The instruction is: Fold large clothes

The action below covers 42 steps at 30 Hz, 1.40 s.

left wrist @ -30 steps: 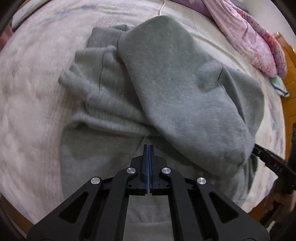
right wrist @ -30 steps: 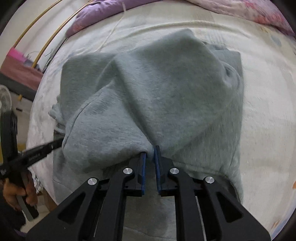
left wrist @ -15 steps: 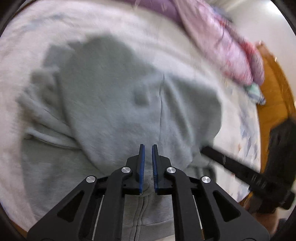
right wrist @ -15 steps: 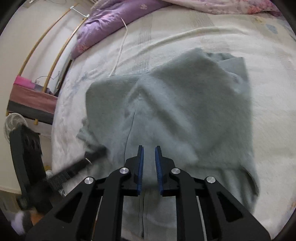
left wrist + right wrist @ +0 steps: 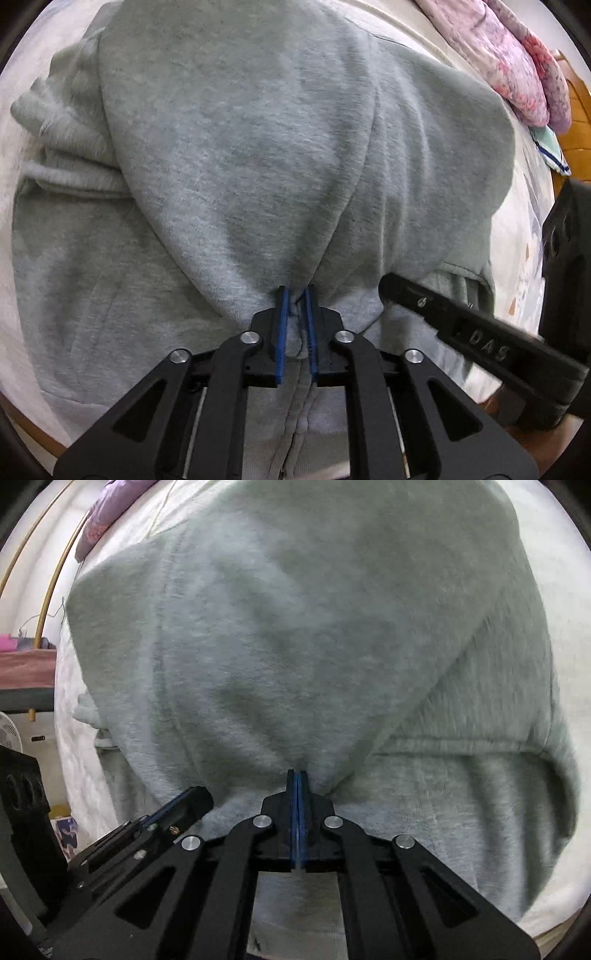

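Note:
A grey zip hoodie (image 5: pixel 258 147) lies on the bed, its upper part folded down over the body. My left gripper (image 5: pixel 295 291) points down at the fold's near edge, just above the zipper (image 5: pixel 295 424). Its jaws are opening, with a bunch of grey cloth between the blue pads. My right gripper (image 5: pixel 297 773) sits at the same edge of the hoodie (image 5: pixel 295 627), to the right of the left one. Its jaws are closing, the pads almost together on a pinch of cloth, and creases run in to their tips. One finger (image 5: pixel 461 332) of the right gripper shows in the left wrist view.
The hoodie rests on a pale bed cover (image 5: pixel 524 236). A pink quilt (image 5: pixel 517 62) lies at the far right, a purple quilt (image 5: pixel 107 513) at the far left. Wooden boards (image 5: pixel 580 140) show beyond the bed's right side, a white fan (image 5: pixel 9 734) beyond its left.
Both grippers have come down close to the hoodie's folded edge. The left jaws, shut a second ago, now stand apart around cloth. The right jaws have narrowed onto the cloth.

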{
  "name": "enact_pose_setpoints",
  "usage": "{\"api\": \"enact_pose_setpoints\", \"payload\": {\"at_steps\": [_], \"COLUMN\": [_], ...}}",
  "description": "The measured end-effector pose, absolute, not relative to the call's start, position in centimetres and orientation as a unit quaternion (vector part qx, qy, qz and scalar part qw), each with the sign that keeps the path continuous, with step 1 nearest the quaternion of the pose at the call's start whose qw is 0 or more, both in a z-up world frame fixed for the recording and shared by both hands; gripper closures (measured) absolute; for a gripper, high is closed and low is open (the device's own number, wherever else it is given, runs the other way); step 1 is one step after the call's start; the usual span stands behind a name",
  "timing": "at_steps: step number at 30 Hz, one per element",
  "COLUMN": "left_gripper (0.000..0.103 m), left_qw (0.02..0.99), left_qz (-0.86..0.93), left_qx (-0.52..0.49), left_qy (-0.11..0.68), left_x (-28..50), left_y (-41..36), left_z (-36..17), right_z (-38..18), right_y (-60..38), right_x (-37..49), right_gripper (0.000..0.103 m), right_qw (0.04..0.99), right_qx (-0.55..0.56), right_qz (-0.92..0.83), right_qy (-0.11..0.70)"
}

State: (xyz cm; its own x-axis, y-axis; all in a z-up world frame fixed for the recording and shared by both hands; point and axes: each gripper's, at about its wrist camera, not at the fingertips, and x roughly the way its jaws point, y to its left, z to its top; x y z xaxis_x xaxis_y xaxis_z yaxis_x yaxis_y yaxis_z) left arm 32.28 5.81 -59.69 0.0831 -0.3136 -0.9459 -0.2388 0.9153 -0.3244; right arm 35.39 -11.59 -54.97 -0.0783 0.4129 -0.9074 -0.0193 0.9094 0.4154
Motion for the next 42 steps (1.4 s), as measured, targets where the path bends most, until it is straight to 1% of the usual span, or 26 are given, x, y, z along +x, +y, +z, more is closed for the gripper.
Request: {"api": "enact_pose_setpoints", "payload": {"at_steps": [2,3,4,5,6,7,9,11,14,17,20,24,31,36,39,40,42], "left_gripper": [0.073,0.049,0.032,0.027,0.026,0.023,0.023,0.023,0.023,0.023,0.023,0.022,0.021,0.021,0.026,0.032,0.033], "left_qw": [0.704,0.707,0.718,0.728,0.732,0.735,0.739,0.740,0.749,0.726,0.687,0.651,0.647,0.629,0.622,0.621,0.624], "left_qz": [-0.041,-0.043,-0.044,-0.046,-0.047,-0.047,-0.028,-0.007,0.020,0.067,0.084,0.089,0.105,0.090,0.087,0.089,0.086], "left_qx": [-0.220,-0.221,-0.227,-0.231,-0.236,-0.242,-0.262,-0.292,-0.296,-0.304,-0.317,-0.311,-0.288,-0.295,-0.286,-0.267,-0.237], "left_qy": [0.675,0.671,0.656,0.644,0.637,0.632,0.620,0.605,0.592,0.613,0.649,0.687,0.698,0.713,0.724,0.732,0.739], "left_x": [33.1,33.3,33.9,34.6,35.5,36.2,38.0,40.9,44.9,49.0,52.5,55.2,56.8,58.3,58.7,58.9,58.8], "left_y": [6.5,6.7,7.3,7.9,8.5,9.0,10.7,12.9,15.0,17.4,18.8,19.0,19.0,19.0,18.9,18.7,18.0], "left_z": [-58.0,-57.4,-55.9,-54.7,-53.7,-53.3,-52.6,-52.4,-52.7,-54.3,-56.5,-59.0,-60.6,-62.2,-63.4,-63.5,-63.4], "right_z": [-53.0,-51.8,-51.0,-50.0,-49.2,-48.2,-47.4,-46.7,-46.5,-47.7,-50.1,-52.8,-55.1,-56.2,-56.3,-56.3,-56.3], "right_y": [-11.8,-12.0,-12.2,-12.3,-12.6,-12.8,-13.5,-14.4,-15.7,-17.1,-17.4,-18.1,-17.8,-17.8,-17.5,-17.5,-17.0], "right_x": [36.4,37.1,37.5,38.2,39.0,40.1,41.9,44.4,47.5,50.6,52.7,55.0,56.1,56.2,56.6,56.7,56.8], "right_gripper": [0.096,0.094,0.092,0.088,0.083,0.080,0.066,0.064,0.063,0.054,0.052,0.051,0.051,0.051,0.051,0.052,0.060], "right_qw": [0.676,0.686,0.694,0.702,0.708,0.717,0.724,0.733,0.743,0.726,0.695,0.659,0.639,0.632,0.636,0.637,0.642], "right_qx": [0.142,0.140,0.137,0.136,0.140,0.149,0.165,0.184,0.188,0.229,0.263,0.280,0.276,0.289,0.288,0.286,0.279], "right_qz": [0.173,0.176,0.177,0.178,0.179,0.178,0.172,0.160,0.134,0.112,0.094,0.079,0.063,0.061,0.065,0.066,0.066], "right_qy": [0.702,0.692,0.685,0.676,0.668,0.658,0.647,0.635,0.628,0.639,0.662,0.694,0.715,0.717,0.713,0.712,0.711]}}
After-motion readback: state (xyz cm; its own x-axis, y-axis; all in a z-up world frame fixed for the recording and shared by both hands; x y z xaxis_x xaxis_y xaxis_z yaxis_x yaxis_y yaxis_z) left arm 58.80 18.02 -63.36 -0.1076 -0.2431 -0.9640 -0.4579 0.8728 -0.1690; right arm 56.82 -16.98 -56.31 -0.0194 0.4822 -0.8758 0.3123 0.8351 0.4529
